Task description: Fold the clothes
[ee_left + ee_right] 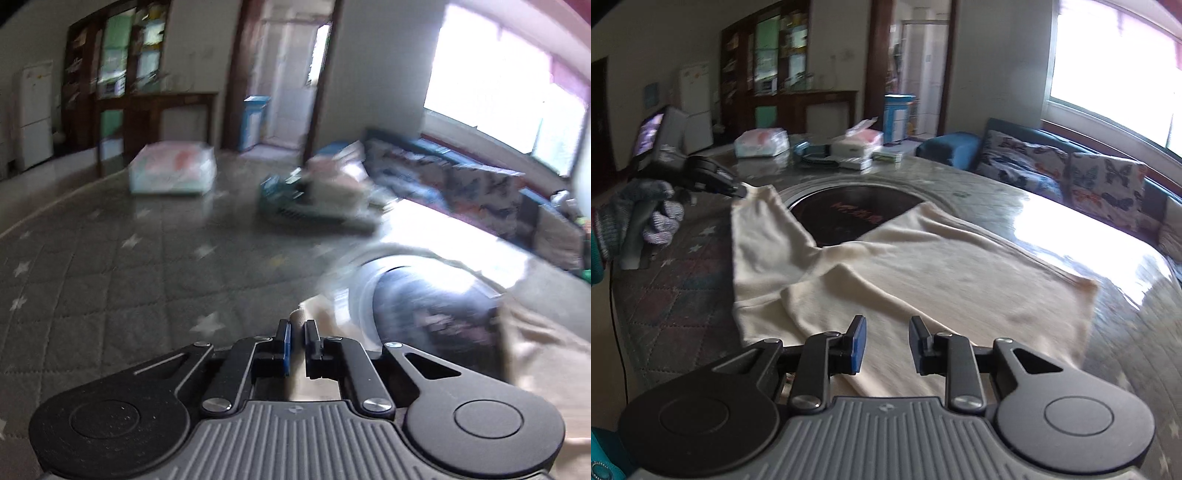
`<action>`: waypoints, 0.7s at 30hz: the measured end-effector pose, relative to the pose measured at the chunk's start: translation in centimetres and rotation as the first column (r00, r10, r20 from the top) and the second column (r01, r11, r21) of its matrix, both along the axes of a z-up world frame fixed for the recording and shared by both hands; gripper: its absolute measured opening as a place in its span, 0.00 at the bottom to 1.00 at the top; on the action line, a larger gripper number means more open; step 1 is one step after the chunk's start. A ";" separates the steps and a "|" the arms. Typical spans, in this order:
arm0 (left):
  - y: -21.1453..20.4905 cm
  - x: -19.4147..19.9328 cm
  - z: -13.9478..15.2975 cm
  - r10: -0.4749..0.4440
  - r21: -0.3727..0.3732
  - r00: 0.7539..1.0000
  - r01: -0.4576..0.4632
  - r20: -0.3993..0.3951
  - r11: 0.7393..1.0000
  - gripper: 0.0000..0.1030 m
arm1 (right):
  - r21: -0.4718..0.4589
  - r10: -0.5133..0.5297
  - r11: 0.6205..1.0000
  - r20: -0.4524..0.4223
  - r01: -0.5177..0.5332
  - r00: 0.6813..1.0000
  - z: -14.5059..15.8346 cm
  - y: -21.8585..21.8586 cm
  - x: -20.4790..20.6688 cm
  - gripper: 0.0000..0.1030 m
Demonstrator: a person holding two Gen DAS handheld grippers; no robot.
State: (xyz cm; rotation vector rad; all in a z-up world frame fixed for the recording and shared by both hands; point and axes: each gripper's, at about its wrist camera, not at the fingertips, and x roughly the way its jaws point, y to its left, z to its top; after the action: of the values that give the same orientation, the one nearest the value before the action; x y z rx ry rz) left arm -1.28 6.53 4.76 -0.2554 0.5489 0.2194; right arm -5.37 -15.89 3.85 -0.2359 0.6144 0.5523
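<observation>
Left gripper (pixel 740 192) pinching cream garment (pixel 923 266) corner at ten o'clock for folding; right gripper (pixel 888 345) narrowly parted, empty.

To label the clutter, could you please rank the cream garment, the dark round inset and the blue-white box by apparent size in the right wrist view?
1. cream garment
2. dark round inset, partly covered
3. blue-white box, farthest away, so its true size is unsure
</observation>
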 end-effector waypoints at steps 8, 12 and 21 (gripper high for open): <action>-9.6 -3.8 6.2 -0.325 -0.007 0.929 0.331 0.177 0.944 0.07 | 0.082 -0.147 0.986 -0.007 0.148 0.989 0.0 -5.0 -0.4 0.24; -14.9 -5.3 7.0 -0.480 -0.002 0.852 0.492 0.211 0.871 0.07 | 0.122 -0.205 0.971 -0.013 0.205 0.979 0.0 -7.3 -0.7 0.24; -24.3 -6.3 3.2 -0.718 -0.004 0.685 0.724 0.121 0.690 0.10 | 0.169 -0.311 0.934 -0.054 0.316 0.949 -0.8 -11.1 -1.4 0.24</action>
State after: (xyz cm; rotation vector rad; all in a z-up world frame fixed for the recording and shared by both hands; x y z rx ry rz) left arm -7.58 -17.78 7.91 -0.0814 0.5083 -0.5900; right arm -6.74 -26.95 3.01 0.0377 0.6106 0.2978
